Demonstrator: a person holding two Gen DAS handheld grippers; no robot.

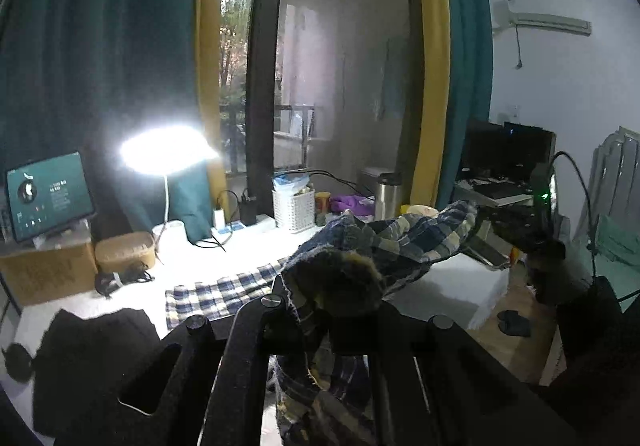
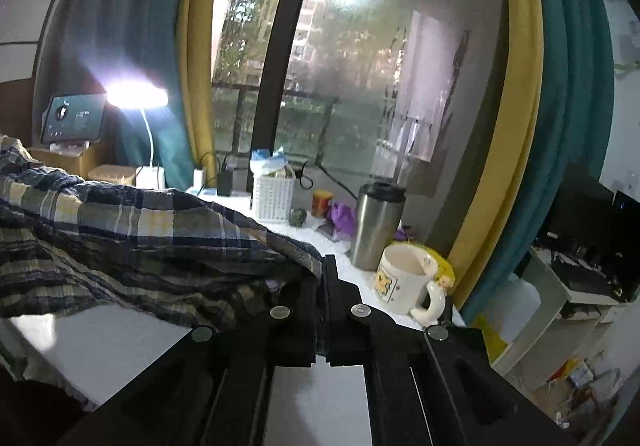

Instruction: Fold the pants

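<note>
The plaid pants (image 1: 400, 242) are held off the white tabletop (image 1: 240, 258), stretched between the two grippers, with one end still lying flat near the tabletop's front edge. The left gripper (image 1: 332, 302) is closed on a bunched edge of the fabric; the right gripper (image 2: 324, 278) is clamped fully shut on another edge.

Along the tabletop's far edge one lit desk lamp (image 1: 170, 150), one white basket (image 1: 294, 208), one steel tumbler (image 1: 387, 195) and one tablet (image 1: 48, 194) on a cardboard box (image 1: 44, 270) are seen. A dark cloth (image 1: 92, 350) lying at the near left corner is shown only in the left wrist view. One cream mug (image 2: 408, 280), standing just beside the tumbler near the right edge, is shown clearly only in the right wrist view.
</note>
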